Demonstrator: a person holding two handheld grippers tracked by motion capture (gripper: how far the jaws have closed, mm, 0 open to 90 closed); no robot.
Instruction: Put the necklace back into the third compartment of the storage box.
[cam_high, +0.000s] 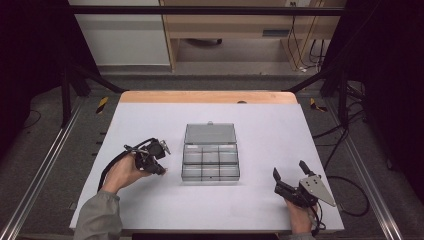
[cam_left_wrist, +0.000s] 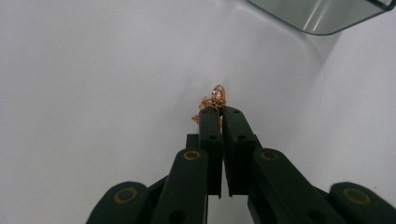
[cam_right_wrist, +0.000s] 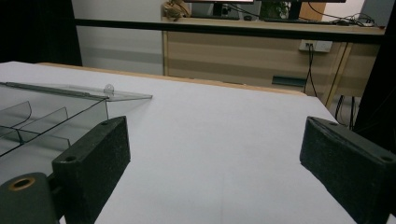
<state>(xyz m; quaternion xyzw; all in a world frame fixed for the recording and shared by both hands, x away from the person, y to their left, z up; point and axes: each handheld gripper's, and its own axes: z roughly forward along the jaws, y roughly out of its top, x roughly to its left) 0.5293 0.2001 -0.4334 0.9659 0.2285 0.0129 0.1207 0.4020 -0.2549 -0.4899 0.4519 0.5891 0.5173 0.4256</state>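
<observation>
A clear plastic compartment box (cam_high: 210, 159) lies open in the middle of the white table, its lid (cam_high: 210, 133) folded back flat. In the left gripper view a small copper-coloured chain with a ring (cam_left_wrist: 215, 97) sits on the table, and my left gripper (cam_left_wrist: 221, 111) is shut on it at the jaw tips. From above, that left gripper (cam_high: 161, 170) is just left of the box's front corner (cam_left_wrist: 322, 16). My right gripper (cam_high: 290, 170) rests near the table's front right, open wide with nothing between its pads (cam_right_wrist: 95, 161). The box's dividers (cam_right_wrist: 32, 123) lie to its left.
The white table surface (cam_high: 260, 125) ends in a wooden strip (cam_high: 207, 97) at the back. Dark frame rails (cam_high: 40, 170) run down both sides. A wooden cabinet (cam_right_wrist: 243, 51) and cables (cam_high: 345, 135) stand beyond the table.
</observation>
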